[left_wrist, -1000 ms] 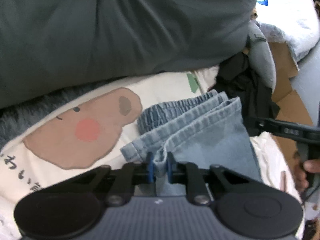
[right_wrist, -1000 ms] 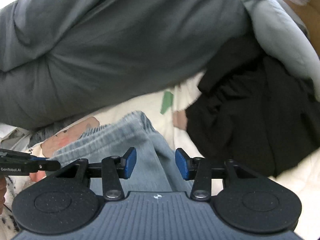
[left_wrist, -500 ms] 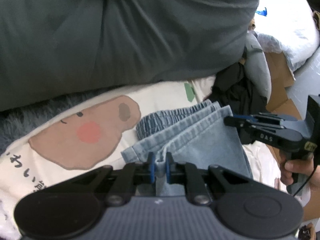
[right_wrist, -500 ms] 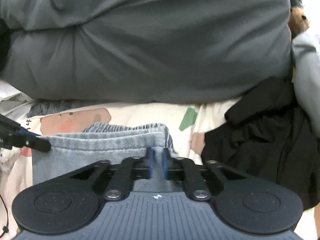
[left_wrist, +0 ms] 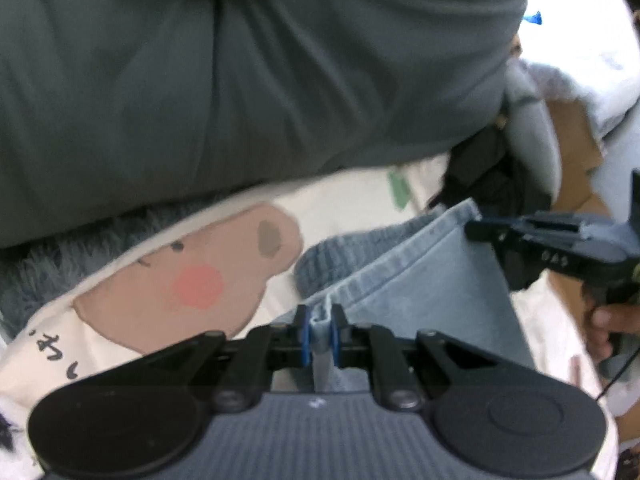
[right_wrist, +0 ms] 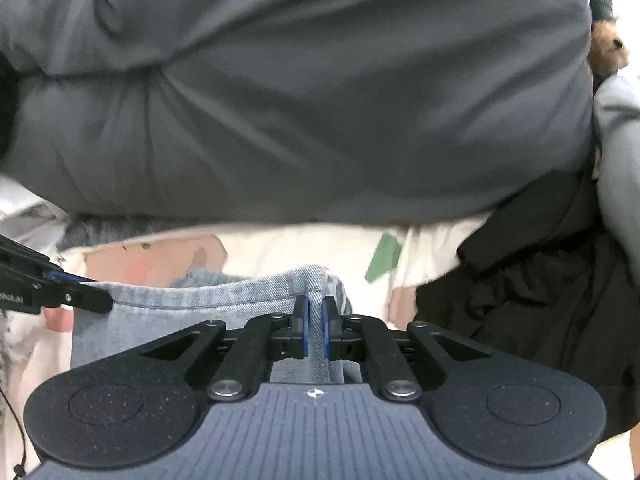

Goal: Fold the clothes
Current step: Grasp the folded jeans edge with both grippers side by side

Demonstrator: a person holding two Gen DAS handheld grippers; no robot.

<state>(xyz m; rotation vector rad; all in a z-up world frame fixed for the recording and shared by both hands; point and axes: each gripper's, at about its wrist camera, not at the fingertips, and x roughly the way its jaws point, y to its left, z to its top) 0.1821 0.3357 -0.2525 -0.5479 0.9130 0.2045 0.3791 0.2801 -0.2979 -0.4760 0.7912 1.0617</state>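
**Both tongs clamped on one hem of the denim garment**

Left gripper (left_wrist: 319, 334): blue pads pressed together on a thin fold of the light-blue denim garment (left_wrist: 420, 292), at the corner of a stitched hem. Right gripper (right_wrist: 315, 330): pads likewise closed on a vertical seam at the opposite corner of the same hem. No gap shows beyond the cloth's thickness in either case.

Orientation: the gripped hem runs straight between the two tongs, left to right across the right wrist view, and looks taut. The garment's long axis cannot be fixed; the cloth below the hem passes behind the gripper bodies. A gathered, ribbed band of denim lies beyond the hem in the left wrist view.

Location: the garment sits over a cream sheet (left_wrist: 344, 208) printed with a tan bear face (left_wrist: 192, 276) with a pink cheek, in front of a large grey duvet (right_wrist: 300, 100).

View differences: the left wrist view shows the right tong from the side, meeting the hem's far corner, with the person's right hand (left_wrist: 612, 320) on its handle; it also shows black script on the sheet and brown cardboard (left_wrist: 572, 140) at right. The right wrist view shows the left tong's tip at the hem's left end, a black garment (right_wrist: 540, 280) heaped just beside the denim, a green patch (right_wrist: 384, 258) on the sheet, and a small brown plush toy (right_wrist: 608, 50) at the upper right.
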